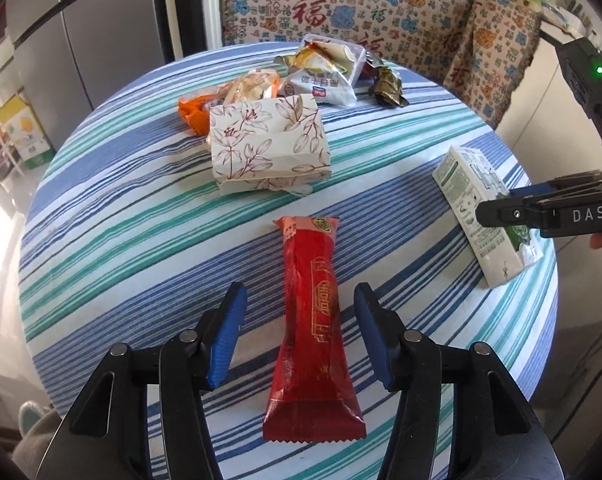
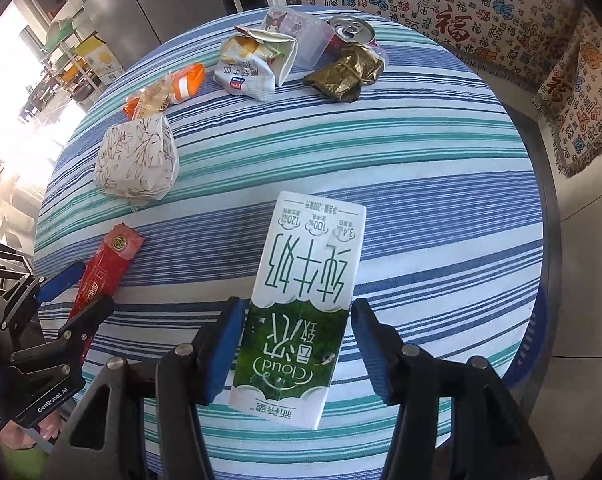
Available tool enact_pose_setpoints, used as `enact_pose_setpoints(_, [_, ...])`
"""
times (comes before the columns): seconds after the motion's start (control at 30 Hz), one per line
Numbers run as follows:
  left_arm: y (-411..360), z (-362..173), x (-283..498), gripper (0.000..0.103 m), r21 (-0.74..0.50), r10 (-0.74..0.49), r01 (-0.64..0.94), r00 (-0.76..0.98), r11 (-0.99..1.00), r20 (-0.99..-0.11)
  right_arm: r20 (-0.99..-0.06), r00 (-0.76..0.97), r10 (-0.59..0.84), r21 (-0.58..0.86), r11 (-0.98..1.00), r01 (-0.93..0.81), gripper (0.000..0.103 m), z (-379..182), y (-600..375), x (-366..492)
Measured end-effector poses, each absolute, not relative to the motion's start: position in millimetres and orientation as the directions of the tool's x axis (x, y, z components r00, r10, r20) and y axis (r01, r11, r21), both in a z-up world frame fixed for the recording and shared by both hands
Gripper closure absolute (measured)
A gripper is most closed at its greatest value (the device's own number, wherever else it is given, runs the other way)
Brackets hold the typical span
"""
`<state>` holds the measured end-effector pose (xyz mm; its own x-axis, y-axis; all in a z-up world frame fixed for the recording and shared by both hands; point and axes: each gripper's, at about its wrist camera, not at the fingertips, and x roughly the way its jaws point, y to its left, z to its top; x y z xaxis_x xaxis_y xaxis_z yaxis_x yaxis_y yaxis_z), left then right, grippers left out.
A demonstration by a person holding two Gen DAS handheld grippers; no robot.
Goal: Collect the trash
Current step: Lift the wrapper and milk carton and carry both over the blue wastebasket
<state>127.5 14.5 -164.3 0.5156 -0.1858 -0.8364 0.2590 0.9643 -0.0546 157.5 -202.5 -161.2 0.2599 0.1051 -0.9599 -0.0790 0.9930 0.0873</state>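
A red snack wrapper lies flat on the striped round table. My left gripper is open, its blue pads either side of the wrapper without touching it. A white and green milk carton lies flat near the table's right edge. My right gripper is open around the carton's green end, the left pad close to it. The carton and the right gripper also show in the left wrist view. The wrapper and the left gripper show in the right wrist view.
A floral paper box sits mid-table. Behind it lie an orange wrapper, white snack bags, a crumpled dark gold wrapper and a drink can. A patterned sofa stands behind the table.
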Motion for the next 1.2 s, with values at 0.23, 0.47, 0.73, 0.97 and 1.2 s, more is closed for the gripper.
enact_pose_setpoints(0.23, [15.8, -155.1, 115.9, 0.091, -0.112, -0.250, 0.285, 0.511, 0.952, -0.823, -0.930, 0.346, 0.122, 0.094, 0.991, -0.096, 0.050, -136.0, -210.0, 133.9])
enact_pose_setpoints(0.47, [-17.0, -129.0, 112.0, 0.093, -0.183, -0.352, 0.348, 0.519, 0.919, -0.779, -0.896, 0.441, 0.048, 0.003, 0.995, -0.102, 0.050, -112.1, -229.1, 110.5])
enact_pose_setpoints(0.73, [-80.7, -113.9, 117.6, 0.093, -0.220, -0.433, 0.435, 0.488, 0.873, -0.758, -0.859, 0.512, -0.021, -0.037, 0.999, -0.022, 0.050, -99.7, -280.8, 94.2])
enact_pose_setpoints(0.97, [-150.4, -106.4, 121.9, 0.093, -0.246, -0.499, 0.515, 0.439, 0.821, -0.747, -0.843, 0.535, -0.051, 0.005, 0.995, 0.102, 0.050, -95.4, -352.9, 80.8])
enact_pose_setpoints(1.2, [-234.1, -104.3, 128.2, 0.094, -0.311, -0.580, 0.586, 0.351, 0.748, -0.735, -0.854, 0.502, -0.136, 0.015, 0.958, 0.285, 0.050, -106.7, -457.7, 74.9])
